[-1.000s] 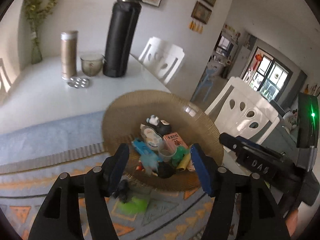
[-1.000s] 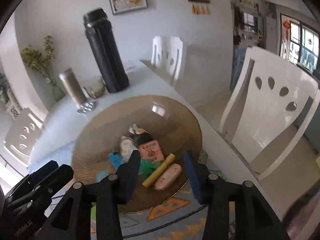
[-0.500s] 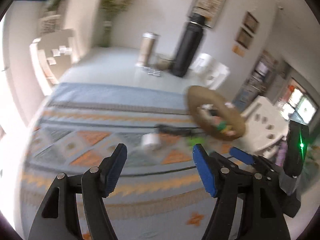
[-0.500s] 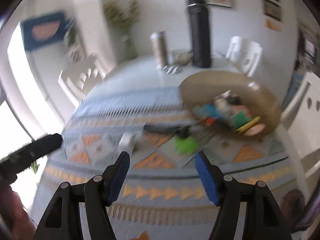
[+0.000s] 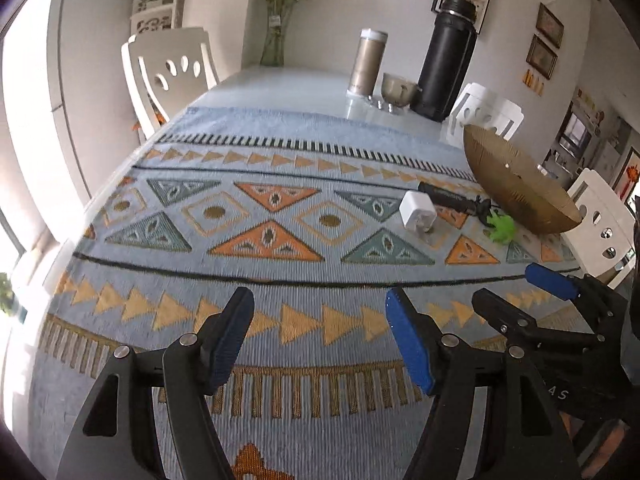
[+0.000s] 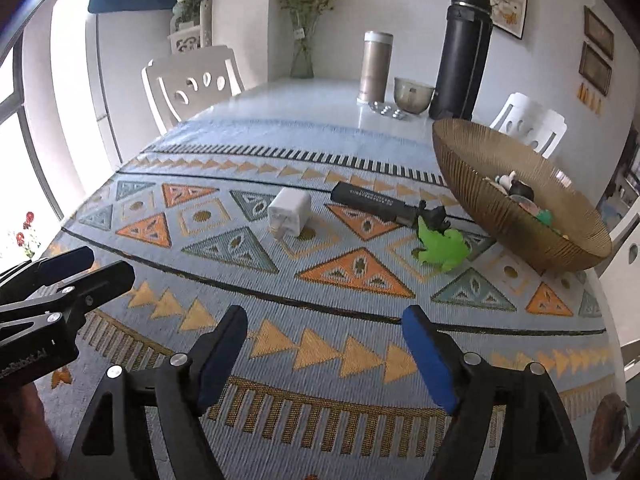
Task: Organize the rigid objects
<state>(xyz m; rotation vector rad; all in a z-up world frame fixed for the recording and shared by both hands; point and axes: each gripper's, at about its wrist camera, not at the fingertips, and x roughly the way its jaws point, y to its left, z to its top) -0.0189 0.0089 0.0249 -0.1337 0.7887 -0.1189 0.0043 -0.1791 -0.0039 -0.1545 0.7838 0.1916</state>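
Note:
A white charger cube (image 5: 418,215) (image 6: 289,216) lies on the patterned mat. Beside it are a black tube (image 5: 444,199) (image 6: 372,200), a small black figure (image 6: 434,216) and a green toy (image 5: 502,227) (image 6: 442,246). The ribbed gold bowl (image 5: 516,188) (image 6: 500,208) at the right holds several small items. My left gripper (image 5: 320,312) (image 6: 102,264) is open over the mat's near border, nothing between its fingers. My right gripper (image 6: 325,320) (image 5: 508,286) hovers beside it, its jaws opening and empty. Both are well short of the objects.
At the table's far end stand a tall black flask (image 6: 464,48), a beige tumbler (image 6: 376,66), a glass cup (image 6: 412,94) and a vase of flowers (image 6: 302,60). White chairs (image 6: 188,84) line both sides of the table.
Both grippers have drawn back from over the bowl to the mat's near border and sunk lower. The right jaws have spread wider. The bowl now sits far off at the right.

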